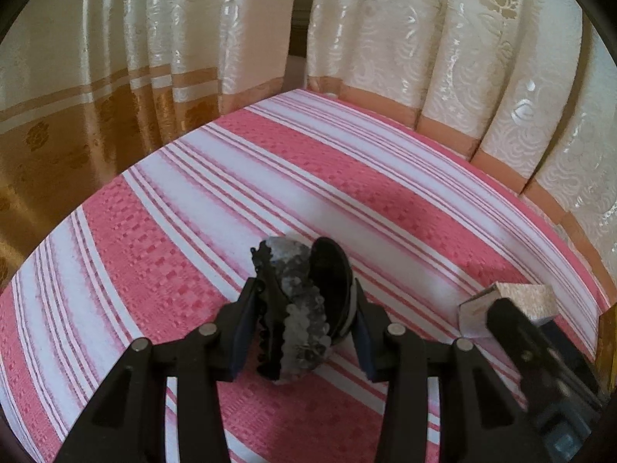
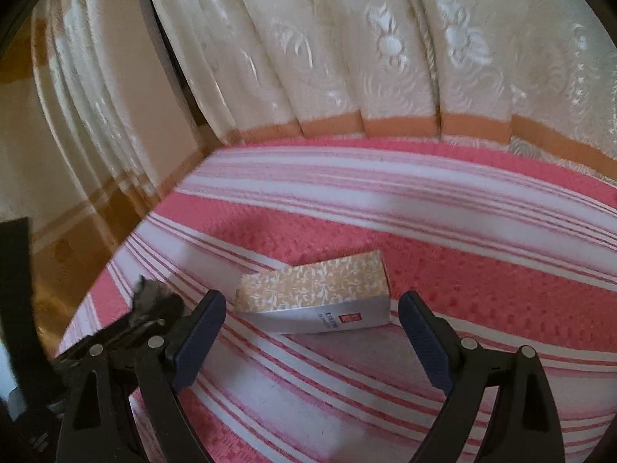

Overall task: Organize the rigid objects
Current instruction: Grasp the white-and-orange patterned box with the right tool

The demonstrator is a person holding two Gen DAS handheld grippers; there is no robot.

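A dark, round, scalloped-edged object (image 1: 297, 308), mottled grey and black with a glossy black disc on its right side, is clamped between the blue pads of the left gripper (image 1: 302, 332), whose jaws are closed to the object's width. What kind of object it is cannot be told. It is held on edge over the pink-and-white striped cloth (image 1: 193, 231); whether its lower edge touches the cloth cannot be told.

A patterned cardboard box (image 2: 314, 293), beige floral on top with a silver side bearing a small red mark, lies on its long side on the cloth, a little ahead of the right gripper (image 2: 312, 332). The right gripper's jaws are spread wide and nothing is held; the box is flanked by neither pad. In the left wrist view, the same box (image 1: 513, 301) is seen at the far right, partly hidden behind the right gripper's black finger (image 1: 513, 328). In the right wrist view, the left gripper (image 2: 154, 316) with its dark load is seen just beside the right gripper's left finger.

Bare striped cloth is seen ahead of both grippers, reaching to the table's far edge. Cream damask curtains (image 1: 424, 58) with an orange-tan band hang right at that far edge and wrap round the left side. A wooden edge (image 1: 607, 347) is glimpsed at the right border.
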